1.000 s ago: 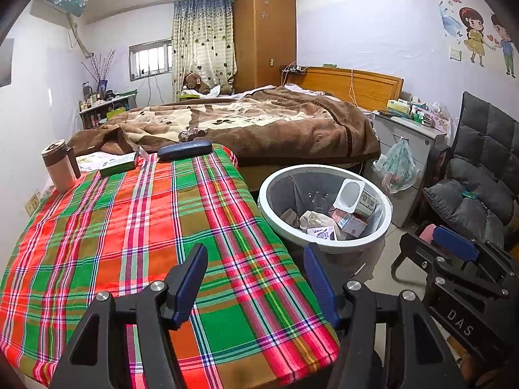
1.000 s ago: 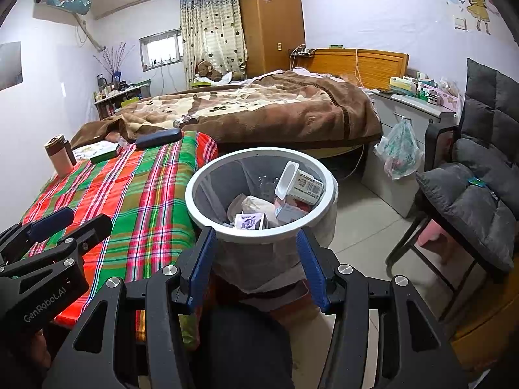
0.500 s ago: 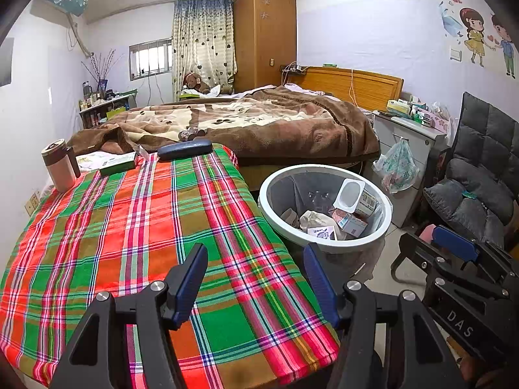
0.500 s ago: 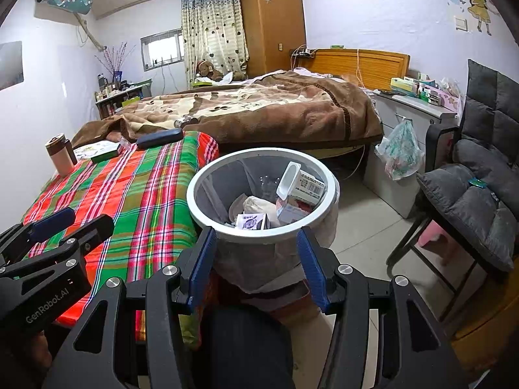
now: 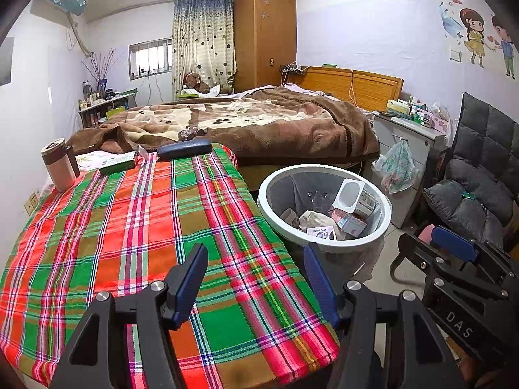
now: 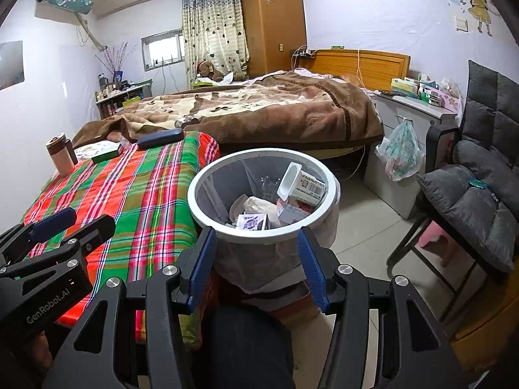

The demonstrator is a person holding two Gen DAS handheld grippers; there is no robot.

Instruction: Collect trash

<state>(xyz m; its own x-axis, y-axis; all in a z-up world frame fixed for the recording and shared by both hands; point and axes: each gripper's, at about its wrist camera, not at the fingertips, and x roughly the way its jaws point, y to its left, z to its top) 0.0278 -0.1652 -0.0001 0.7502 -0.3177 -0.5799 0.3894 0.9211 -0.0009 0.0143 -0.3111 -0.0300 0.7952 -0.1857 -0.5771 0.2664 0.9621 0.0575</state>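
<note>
Right gripper [image 6: 256,259] hangs with jaws spread wide and nothing between them, aimed at the near rim of the trash bin [image 6: 207,178]; left gripper [image 5: 256,278], equally wide and empty, sits above the plaid tablecloth [image 5: 129,227]. Bin stands upright on the floor just beside the table edge, mouth upward, presumably for easy drops. Inside, a yogurt cup [image 6: 301,183] lies tilted, open end facing up-left, long axis leaning against the far wall, atop cartons [image 6: 251,222]. Collection appears near complete.
</note>
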